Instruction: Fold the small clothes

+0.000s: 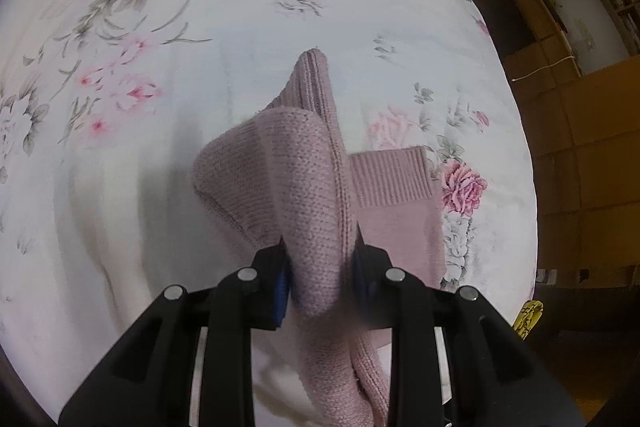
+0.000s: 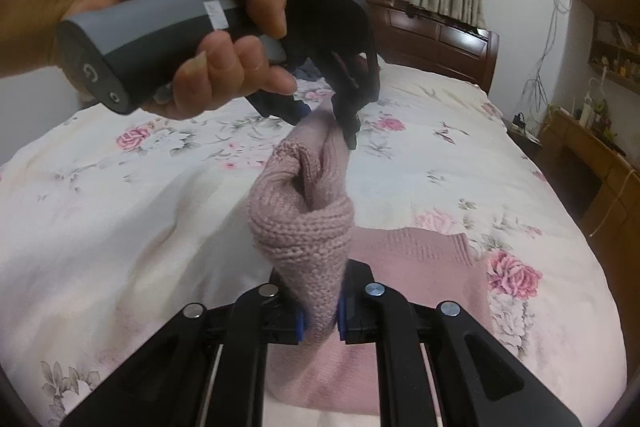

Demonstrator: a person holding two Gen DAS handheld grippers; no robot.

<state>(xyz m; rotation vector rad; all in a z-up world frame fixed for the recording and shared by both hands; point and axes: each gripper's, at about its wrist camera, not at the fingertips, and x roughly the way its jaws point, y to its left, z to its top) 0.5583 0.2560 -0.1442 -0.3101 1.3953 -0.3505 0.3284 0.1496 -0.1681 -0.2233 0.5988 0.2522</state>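
Both tools are clamped on the same pink knitted garment, which hangs bunched in the air above the flowered bedspread while its lower part and a ribbed cuff lie on the bed; the right gripper pinches a thick roll of knit between its blue pads, and the left gripper does the same at the other end, seen from across with a hand around its grey handle. The likely trouble is the bunching: with so much fabric gathered in each grip, the held edge may come down twisted or creased; a slack pull could also drag the resting part out of line. Which edge of the garment each tool holds cannot be made out, and its near end is cut off behind the gripper frames.
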